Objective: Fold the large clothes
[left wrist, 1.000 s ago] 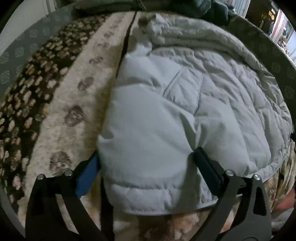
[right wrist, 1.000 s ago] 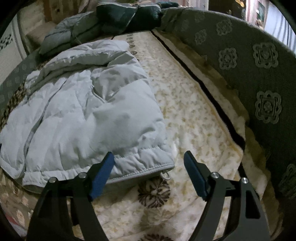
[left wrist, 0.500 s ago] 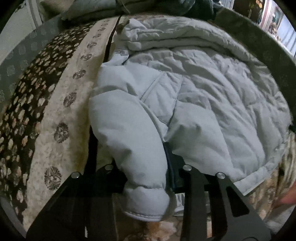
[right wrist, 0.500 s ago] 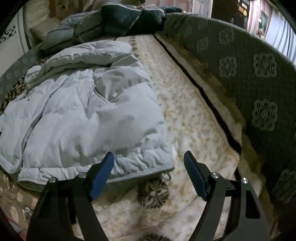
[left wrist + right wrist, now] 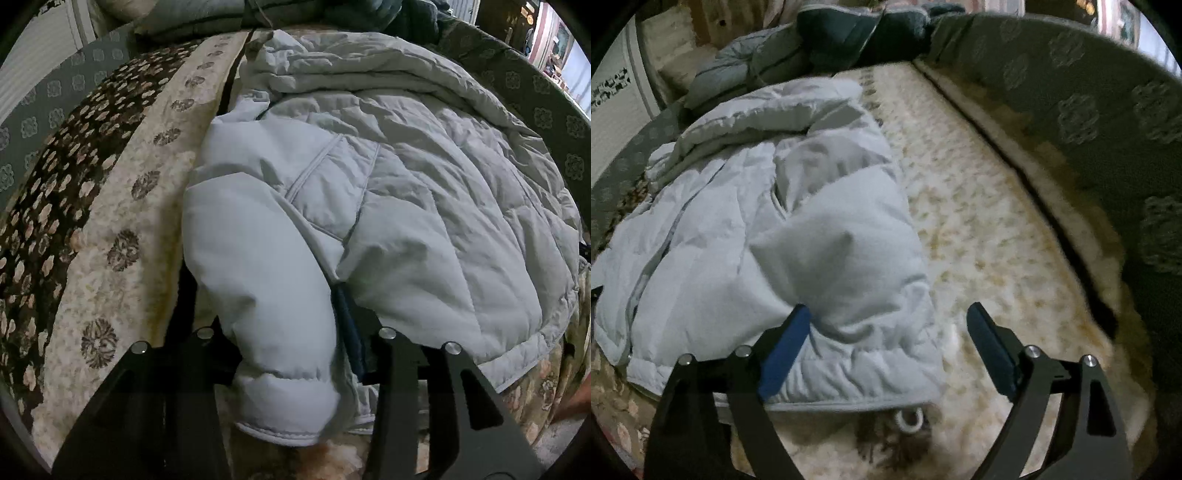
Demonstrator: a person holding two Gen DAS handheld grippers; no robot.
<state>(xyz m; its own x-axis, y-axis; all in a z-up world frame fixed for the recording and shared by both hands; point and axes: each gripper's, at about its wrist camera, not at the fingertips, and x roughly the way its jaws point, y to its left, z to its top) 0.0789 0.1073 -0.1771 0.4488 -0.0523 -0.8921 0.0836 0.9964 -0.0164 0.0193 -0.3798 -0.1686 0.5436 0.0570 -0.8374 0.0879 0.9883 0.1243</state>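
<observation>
A pale grey puffer jacket lies spread on a patterned bed cover. My left gripper is shut on the jacket's sleeve cuff, which bulges between the fingers and hangs toward the camera. In the right wrist view the same jacket fills the left half. My right gripper is open over the jacket's near right hem corner; its left blue pad touches the fabric, and its right finger is over the bare cover.
The cream and brown floral bed cover lies under the jacket, with a wide bare strip to the right. A green patterned padded wall borders it. Dark folded clothes are piled at the far end.
My left gripper closed on the sleeve, bunching it between the fingers. My right gripper moved forward over the hem corner, its left pad now against the fabric.
</observation>
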